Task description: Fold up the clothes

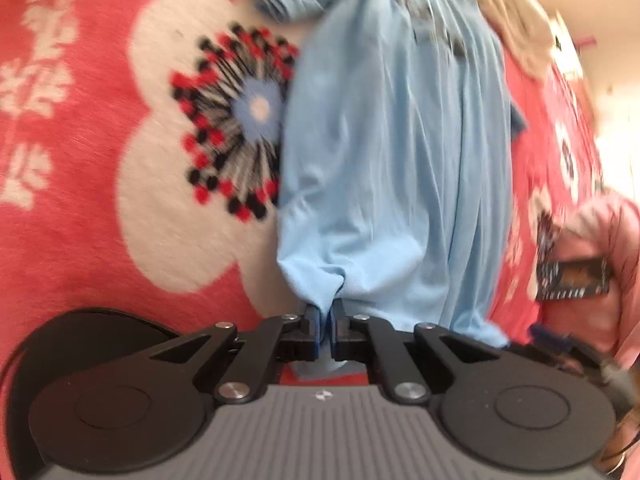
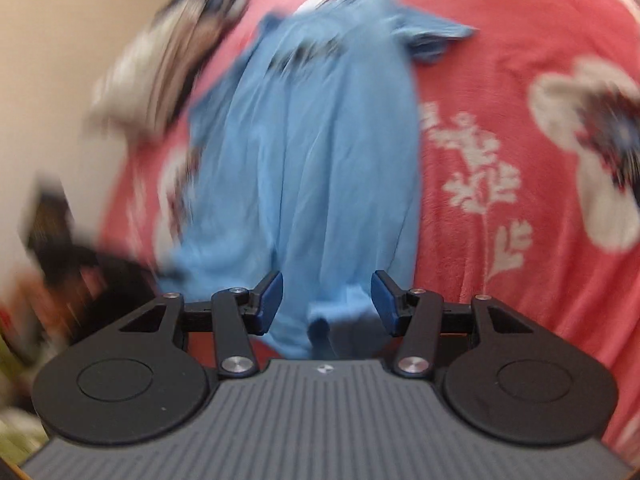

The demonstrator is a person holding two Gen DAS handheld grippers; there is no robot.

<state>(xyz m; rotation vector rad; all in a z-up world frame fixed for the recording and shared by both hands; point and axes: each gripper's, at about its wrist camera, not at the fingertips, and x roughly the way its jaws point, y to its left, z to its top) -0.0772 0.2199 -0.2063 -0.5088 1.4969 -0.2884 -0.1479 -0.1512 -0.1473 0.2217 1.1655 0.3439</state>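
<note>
**Shirt gathered, folding barely begun**

My left gripper (image 1: 329,322) is clamped on the hem of the blue shirt (image 1: 392,152), which runs toward 12 o'clock across the pink flowered blanket (image 1: 80,160), bunched and unfolded. My right gripper (image 2: 327,302) has its fingers (image 2: 270,294) apart, hem between, nothing pinched.

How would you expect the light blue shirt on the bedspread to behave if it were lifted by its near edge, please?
Probably floppy: the light blue shirt lies in long soft folds and bunches where the left tongs pinch it. Likely light, since the cloth looks thin. It may drag rather than slide on the fuzzy bedspread.
</note>
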